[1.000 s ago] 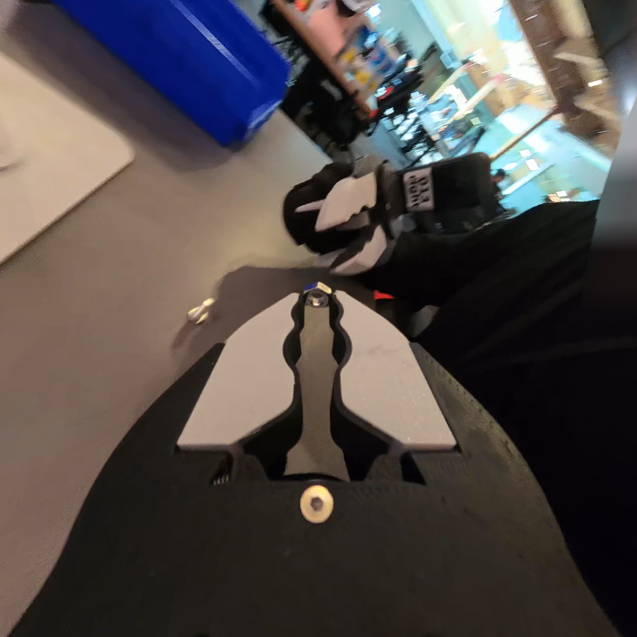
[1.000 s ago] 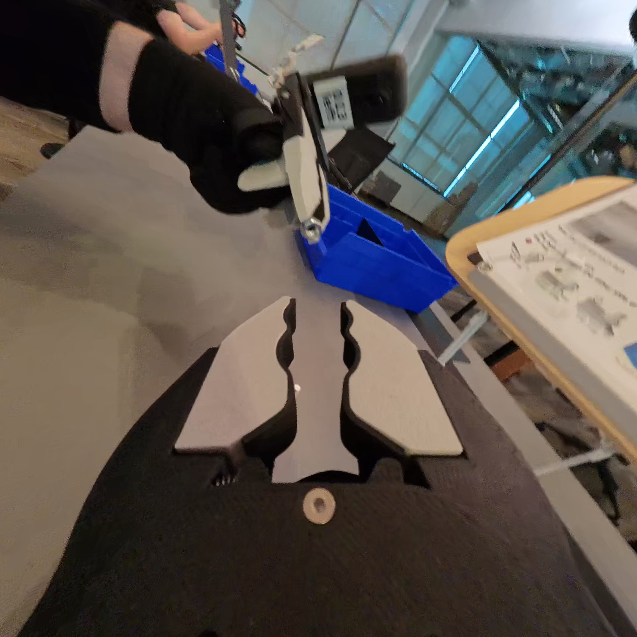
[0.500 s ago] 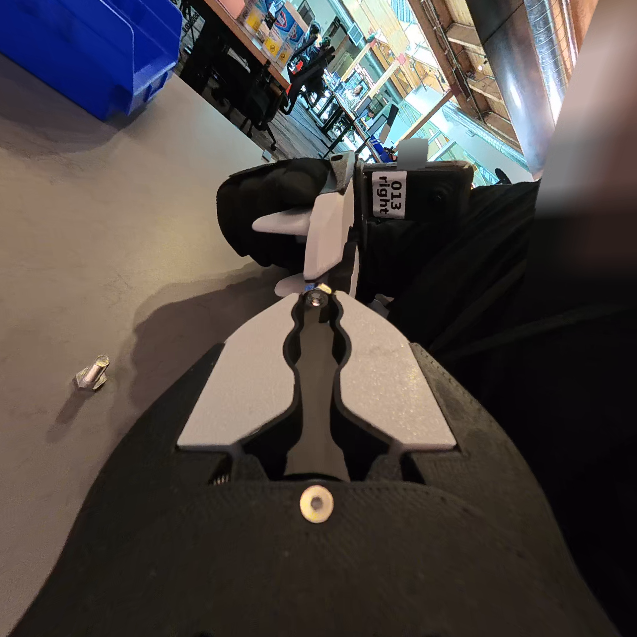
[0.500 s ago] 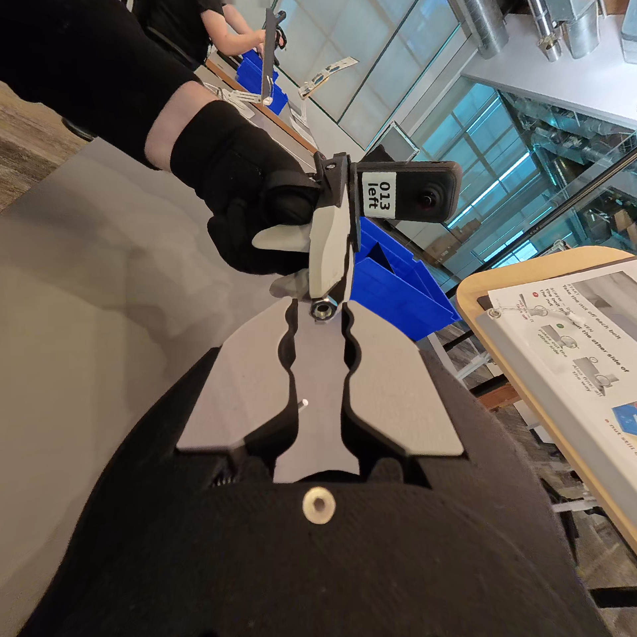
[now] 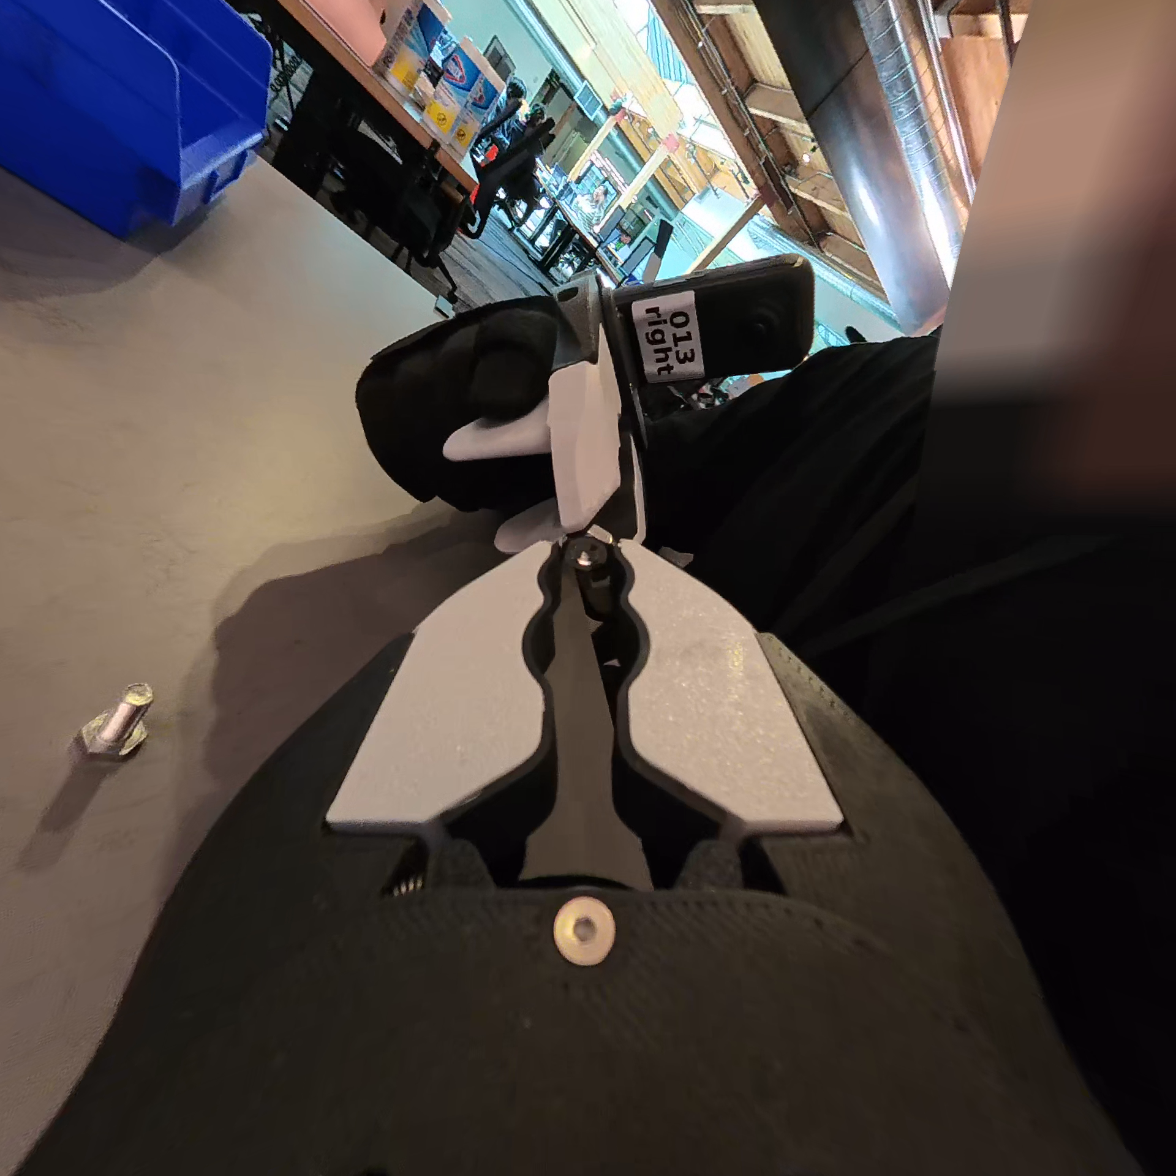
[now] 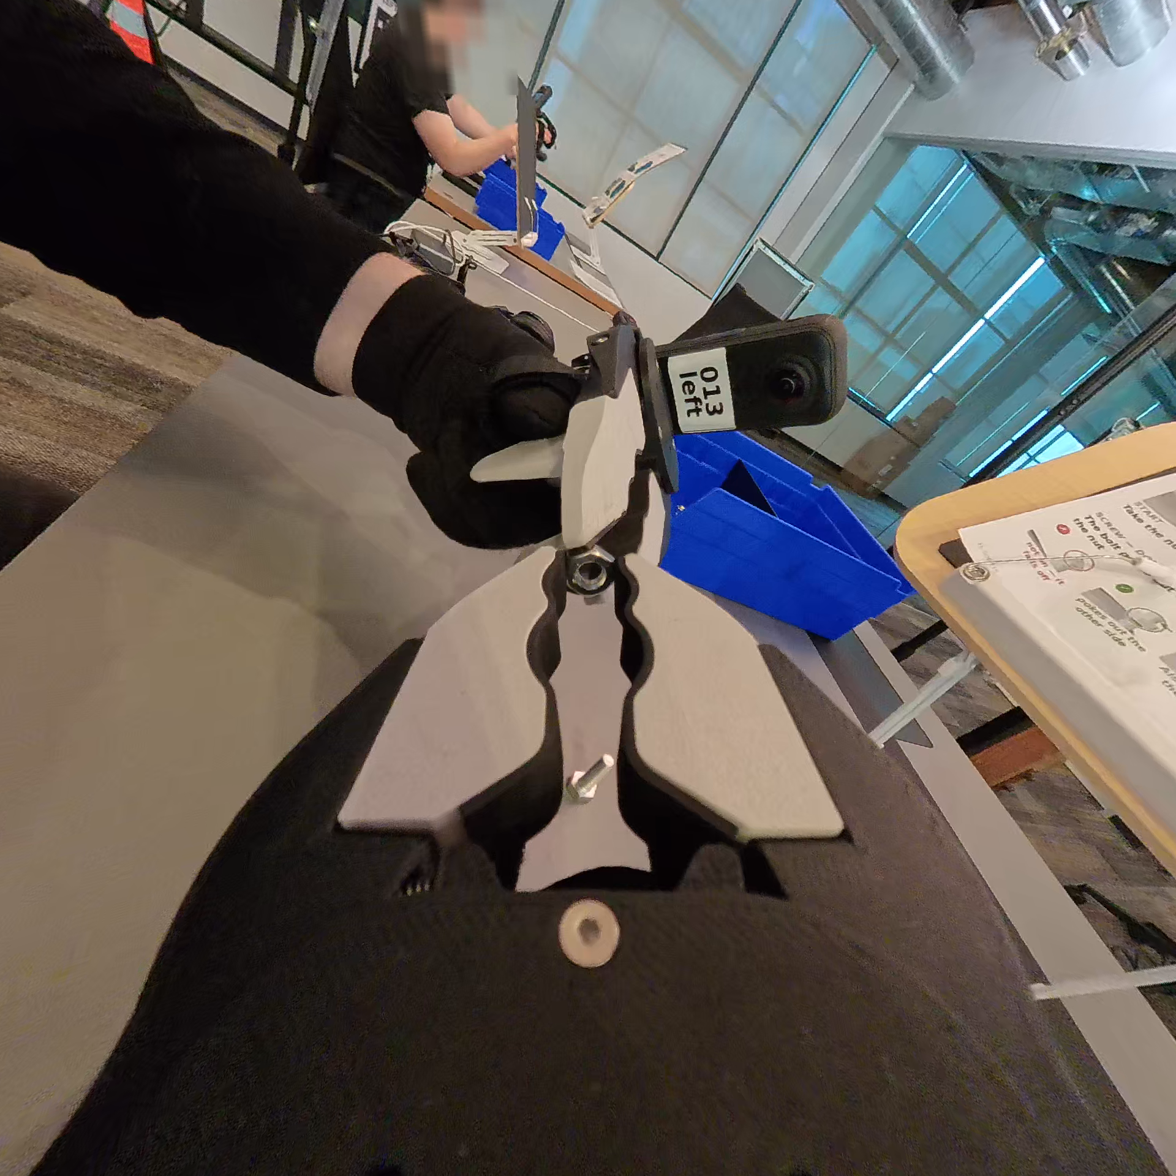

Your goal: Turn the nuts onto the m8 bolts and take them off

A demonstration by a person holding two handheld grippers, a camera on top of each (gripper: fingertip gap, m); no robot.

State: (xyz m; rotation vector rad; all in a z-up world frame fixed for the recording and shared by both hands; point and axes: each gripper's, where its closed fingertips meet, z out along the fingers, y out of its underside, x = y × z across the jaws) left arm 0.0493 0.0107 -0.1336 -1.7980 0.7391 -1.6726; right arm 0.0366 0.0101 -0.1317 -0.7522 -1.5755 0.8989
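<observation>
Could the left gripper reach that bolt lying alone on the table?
Probably yes, but not now. The table around the loose bolt is bare, so the way is free. But the left gripper is shut on a nut, which the right gripper also pinches.

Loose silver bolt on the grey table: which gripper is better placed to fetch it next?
Probably the left gripper: both jaws clamp the silver hex nut, but the silver bolt lies on its outer side, away from the right gripper.
</observation>
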